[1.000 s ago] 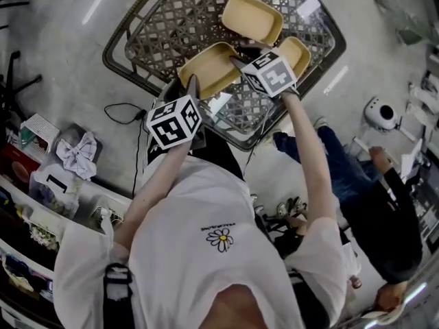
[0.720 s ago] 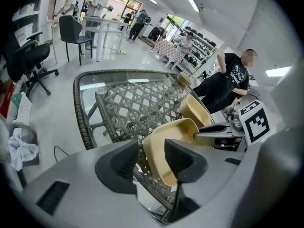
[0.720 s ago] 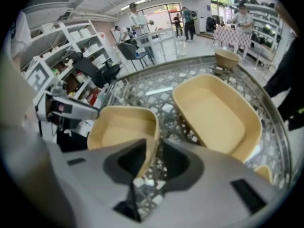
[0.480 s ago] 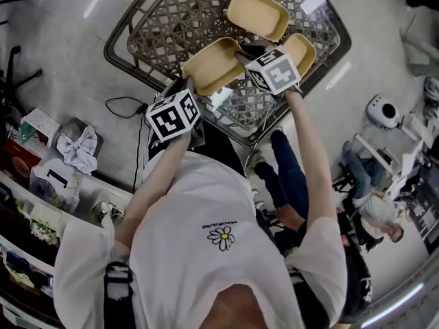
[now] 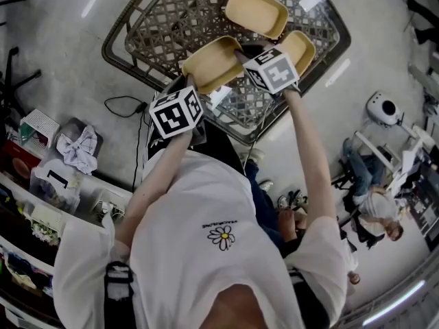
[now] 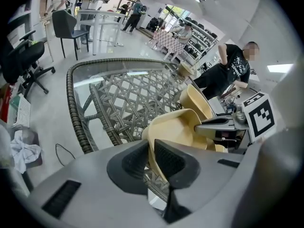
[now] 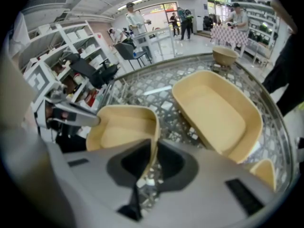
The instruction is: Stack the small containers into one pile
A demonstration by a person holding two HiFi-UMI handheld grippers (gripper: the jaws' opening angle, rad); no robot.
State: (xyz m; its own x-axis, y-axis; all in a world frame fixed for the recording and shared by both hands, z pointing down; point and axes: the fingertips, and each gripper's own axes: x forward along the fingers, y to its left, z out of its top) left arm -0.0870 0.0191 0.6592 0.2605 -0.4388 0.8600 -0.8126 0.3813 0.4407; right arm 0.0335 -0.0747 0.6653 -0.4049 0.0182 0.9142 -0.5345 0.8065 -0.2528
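Three tan oblong containers lie on the glass-topped wicker table [image 5: 130, 60]. The near-left container [image 5: 212, 64] sits between my two grippers. My left gripper [image 5: 192, 84] is at its near end, and its closing jaws pinch the rim [image 6: 153, 151]. My right gripper [image 5: 240, 55] is at the opposite end, its jaws also closing with the rim [image 7: 153, 146] pressed between the pads. The far container [image 5: 256, 12] lies apart, big in the right gripper view [image 7: 216, 113]. The third container [image 5: 302, 46] is half hidden behind the right gripper's cube.
The table's raised wicker rim [image 6: 73, 108] rings the glass top. A small bowl [image 7: 224, 55] stands at the table's far edge. A person in black [image 6: 228, 70] stands close beside the table. A cable [image 5: 123, 108] and shelves lie to my left.
Both grippers have stayed at the ends of the near-left container and drawn in slightly on it. People on the floor to the right have moved about.
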